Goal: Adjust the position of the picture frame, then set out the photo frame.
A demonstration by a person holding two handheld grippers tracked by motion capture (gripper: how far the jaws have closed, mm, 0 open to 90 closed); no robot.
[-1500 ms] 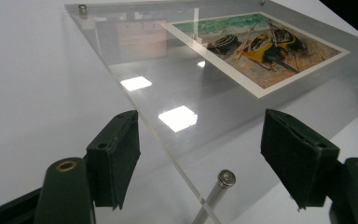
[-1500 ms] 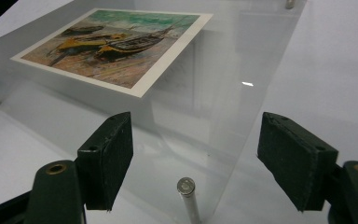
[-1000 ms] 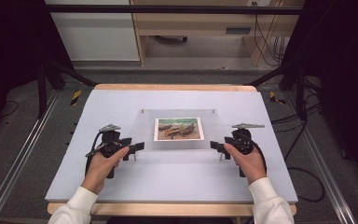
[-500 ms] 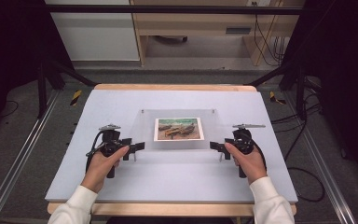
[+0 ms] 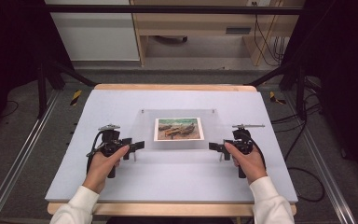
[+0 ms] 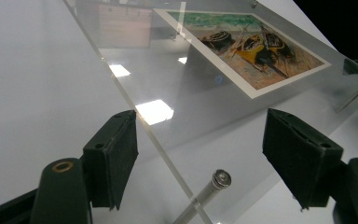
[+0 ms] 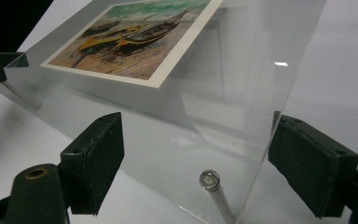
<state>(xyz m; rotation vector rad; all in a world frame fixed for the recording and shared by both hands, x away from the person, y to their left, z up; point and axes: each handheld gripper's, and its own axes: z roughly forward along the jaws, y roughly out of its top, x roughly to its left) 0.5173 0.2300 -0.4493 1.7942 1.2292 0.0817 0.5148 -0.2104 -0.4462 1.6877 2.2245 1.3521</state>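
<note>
We are viewing a clear acrylic frame (image 5: 179, 130) lying on the grey table mat (image 5: 168, 177), a boat print (image 5: 178, 129) showing at its centre. The left gripper (image 5: 139, 145) is sitting at the frame's near left corner, jaws spread and released, one to each side of the edge. The right gripper (image 5: 212, 146) is mirroring it at the near right corner, its jaws having just been opening, apparently not pressing the panel. A metal standoff (image 7: 210, 180) is showing beneath that corner.

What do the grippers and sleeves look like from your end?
Both the left gripper and the right gripper are black, with blocky rectangular jaws on brass-ringed pivots. A grey three-cornered plate tops each, and a black cable trails from each. The sleeves are white with ribbed cuffs.
</note>
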